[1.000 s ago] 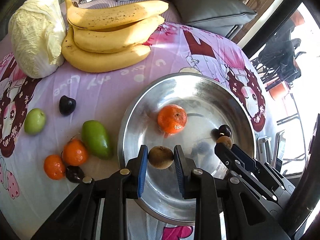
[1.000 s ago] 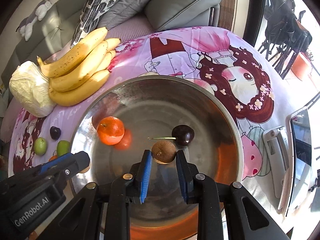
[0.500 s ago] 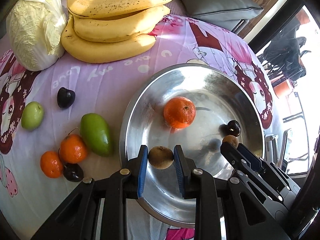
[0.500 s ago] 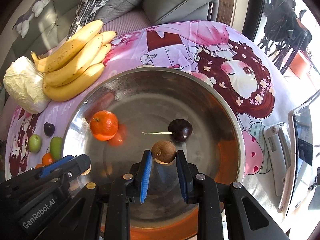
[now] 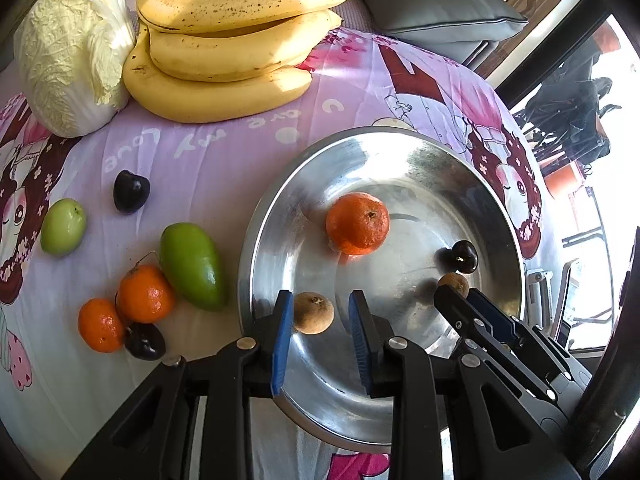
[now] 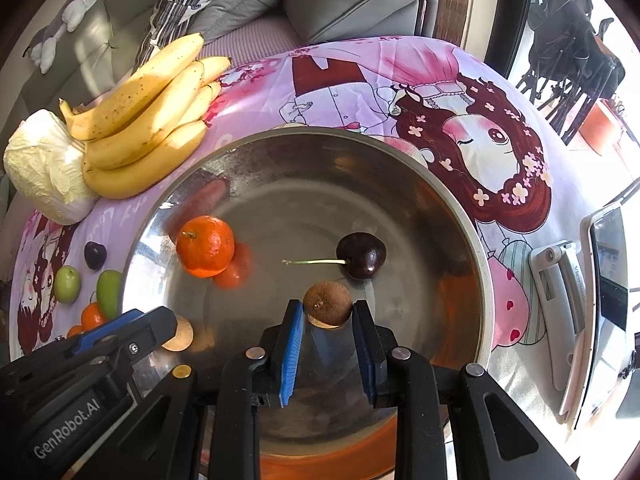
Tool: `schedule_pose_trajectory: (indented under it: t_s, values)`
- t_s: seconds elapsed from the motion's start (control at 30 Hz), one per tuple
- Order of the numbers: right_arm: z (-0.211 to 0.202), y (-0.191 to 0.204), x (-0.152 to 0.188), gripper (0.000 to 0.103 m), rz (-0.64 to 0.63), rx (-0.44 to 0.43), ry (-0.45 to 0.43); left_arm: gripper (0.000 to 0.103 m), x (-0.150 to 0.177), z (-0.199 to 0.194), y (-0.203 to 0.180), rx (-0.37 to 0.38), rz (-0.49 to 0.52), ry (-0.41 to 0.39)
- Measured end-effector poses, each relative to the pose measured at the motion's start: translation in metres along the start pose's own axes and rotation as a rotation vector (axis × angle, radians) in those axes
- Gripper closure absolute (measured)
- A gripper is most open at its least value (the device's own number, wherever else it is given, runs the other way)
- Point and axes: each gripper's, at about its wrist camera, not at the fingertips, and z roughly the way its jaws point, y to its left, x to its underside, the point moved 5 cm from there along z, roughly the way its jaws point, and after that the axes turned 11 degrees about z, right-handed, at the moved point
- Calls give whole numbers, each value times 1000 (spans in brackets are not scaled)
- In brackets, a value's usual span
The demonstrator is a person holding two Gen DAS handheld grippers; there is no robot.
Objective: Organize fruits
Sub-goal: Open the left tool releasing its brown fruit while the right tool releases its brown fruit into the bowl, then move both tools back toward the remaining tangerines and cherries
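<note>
Left gripper point(image 5: 318, 316), fingers just parting around a brown fruit point(image 5: 313, 313) over the steel bowl point(image 5: 400, 152); right gripper point(image 6: 326, 320) still clenches its own brown fruit point(image 6: 328, 307): release low.

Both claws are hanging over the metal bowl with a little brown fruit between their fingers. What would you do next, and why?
Probably open the left gripper fully and lift it away. Its jaws have just been opening, a gap shows beside its brown fruit, and that fruit already sits inside the steel bowl. The right gripper is shut on the other brown fruit.
</note>
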Motion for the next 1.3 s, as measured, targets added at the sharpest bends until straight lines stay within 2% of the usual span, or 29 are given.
schedule_pose_trajectory:
  t_s: [0.3, 0.53, 0.67, 0.77, 0.9, 1.03, 1.17, 1.2, 1.23, 1.27, 1.3]
  values:
    - [-9, 6, -1, 74, -15, -30, -26, 63, -1, -24, 2, 17, -1, -51]
    - [-13, 13, 1, 74, -42, -34, -39, 63, 3, -39, 30, -31, -71, -96]
    - [-15, 20, 3, 74, -67, -33, -46, 62, 10, -39, 54, -93, -106, -93]
    - [-17, 28, 7, 74, -100, -40, -49, 57, 19, -34, 73, -126, -146, -75]
    - [-17, 40, 13, 74, -141, -50, -46, 56, 30, -29, 92, -142, -192, -46]
    - [-18, 45, 17, 74, -160, -52, -46, 54, 35, -35, 97, -158, -196, -63]
    - [-18, 45, 17, 73, -159, -51, -50, 51, 40, -41, 99, -140, -207, -75]
    - [-19, 45, 16, 65, -160, -51, -54, 49, 40, -43, 100, -141, -211, -78]
    - [-19, 46, 16, 49, -162, -50, -59, 48, 40, -45, 100, -140, -215, -85]
    - [-19, 46, 16, 41, -164, -48, -64, 47, 40, -47, 100, -138, -215, -93]
    - [-20, 46, 15, 37, -167, -49, -70, 44, 39, -49, 100, -137, -213, -100]
